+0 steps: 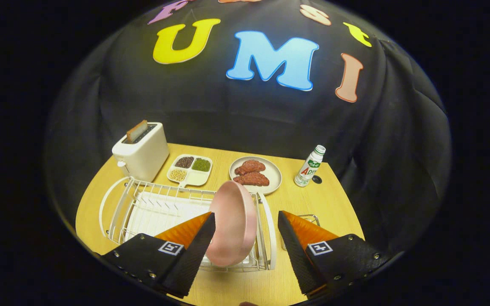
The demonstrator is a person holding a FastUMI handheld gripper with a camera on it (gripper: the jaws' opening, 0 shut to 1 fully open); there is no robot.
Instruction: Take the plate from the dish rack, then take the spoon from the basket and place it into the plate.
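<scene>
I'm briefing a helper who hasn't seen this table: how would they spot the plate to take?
Find the white wire dish rack in front of the white toaster. The round pink plate stands on edge at the rack's right end, between the open tool's fingers. The other plate lies flat, beige, holding meat.

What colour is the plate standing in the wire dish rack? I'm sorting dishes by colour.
Pale pink plate, standing on edge between the open gripper fingers; gripper view.

Nothing readable: bottle (pixel 310 166) label too small, fingers' (pixel 202 238) square markers carry no text
</scene>
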